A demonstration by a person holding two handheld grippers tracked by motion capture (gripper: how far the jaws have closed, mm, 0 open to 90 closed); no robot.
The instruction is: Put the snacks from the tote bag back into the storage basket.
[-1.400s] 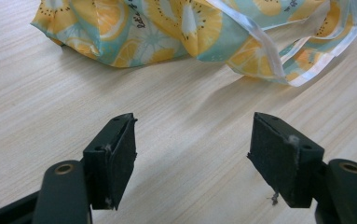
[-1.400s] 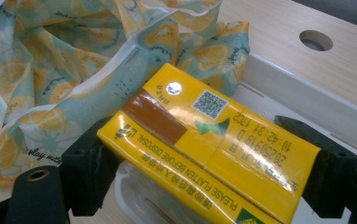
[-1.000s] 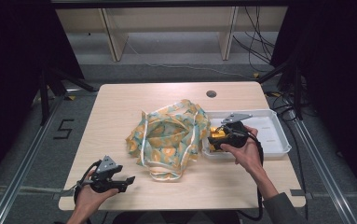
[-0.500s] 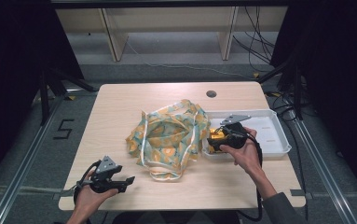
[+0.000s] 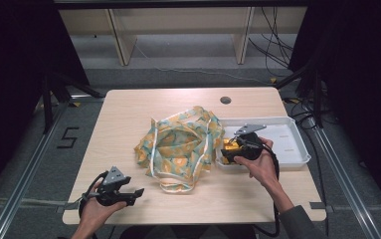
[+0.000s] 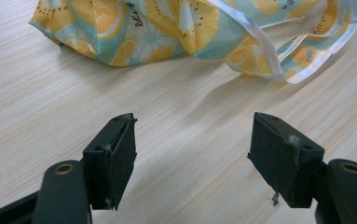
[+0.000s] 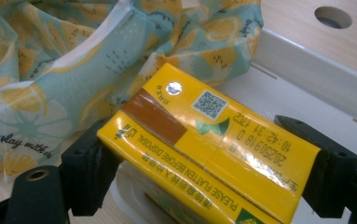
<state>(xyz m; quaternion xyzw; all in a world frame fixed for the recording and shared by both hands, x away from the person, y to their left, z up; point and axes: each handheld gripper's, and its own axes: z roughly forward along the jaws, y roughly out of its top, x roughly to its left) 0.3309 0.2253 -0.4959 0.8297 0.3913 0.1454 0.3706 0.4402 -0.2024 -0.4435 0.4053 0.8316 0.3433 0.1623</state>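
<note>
A crumpled cloth bag [image 5: 180,144] with a lemon print on teal lies mid-table, its white-edged handles toward the front. My right gripper [image 5: 230,147] is shut on a yellow drink carton [image 7: 209,140], holding it just over the left end of a white tray [image 5: 292,144], right beside the bag [image 7: 50,79]. The carton [image 5: 231,146] lies sideways between the jaws. My left gripper [image 5: 136,191] rests open near the table's front left, its pads [image 6: 118,156] wide apart over bare wood, the bag's [image 6: 176,28] handle loop a short way ahead.
The wooden table [image 5: 128,109] has a round cable hole [image 5: 225,100] at the back. The tray's right part [image 5: 287,132] is bare. Shelving legs and cables stand on the floor behind the table; rails run along both sides.
The right gripper with the carton has edged slightly toward the bag's opening. The left gripper has stayed put.
</note>
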